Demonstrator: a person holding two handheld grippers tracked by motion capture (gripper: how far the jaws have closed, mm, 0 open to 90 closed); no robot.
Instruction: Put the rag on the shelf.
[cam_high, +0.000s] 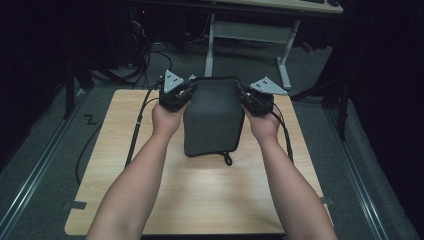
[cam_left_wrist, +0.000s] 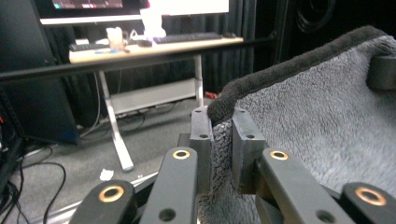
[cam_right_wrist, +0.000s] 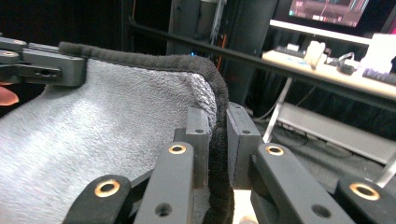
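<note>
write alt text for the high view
Seen from above, two hand-held grippers, left and right, each pinch a far corner of a dark grey towel, lifting that edge over a wooden table.

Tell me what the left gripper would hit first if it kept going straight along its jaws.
Probably nothing close: the left gripper, shut on the towel, points past its corner over open floor toward the far desk. Depth is unclear.
</note>
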